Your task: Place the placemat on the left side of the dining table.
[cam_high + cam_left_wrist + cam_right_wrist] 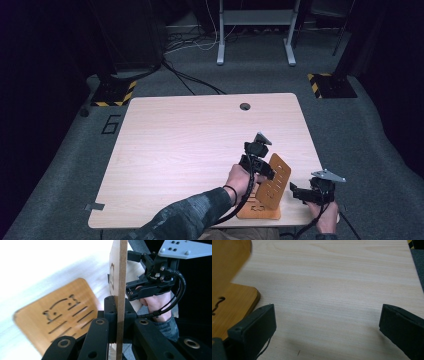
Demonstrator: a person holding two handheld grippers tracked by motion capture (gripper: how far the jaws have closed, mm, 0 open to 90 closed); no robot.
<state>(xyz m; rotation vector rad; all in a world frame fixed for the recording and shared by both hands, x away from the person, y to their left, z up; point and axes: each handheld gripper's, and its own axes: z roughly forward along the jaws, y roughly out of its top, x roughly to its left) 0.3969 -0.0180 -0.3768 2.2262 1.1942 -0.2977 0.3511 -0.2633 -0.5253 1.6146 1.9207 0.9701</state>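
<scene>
Two thin wooden panels with cut-out slots and a small animal shape are here. One panel (pixel 258 210) lies flat near the table's front edge, and it appears as the flat panel (pixel 60 315) and the flat panel (pixel 229 307). The other panel (pixel 278 181) stands tilted up above it, edge-on as the raised panel (pixel 121 277). My left gripper (pixel 264 171) is shut on this raised panel, with its pads of the left gripper (pixel 119 315) clamped on both faces. My right gripper (pixel 294 191) hovers just right of the panels, and the right gripper (pixel 327 322) stands open over bare table.
The light wooden table (pixel 200 135) has a round cable hole (pixel 244 106) at its far edge. Dark carpet, cables and a stand's legs (pixel 255 55) lie beyond. The right hand sits at the table's front right corner.
</scene>
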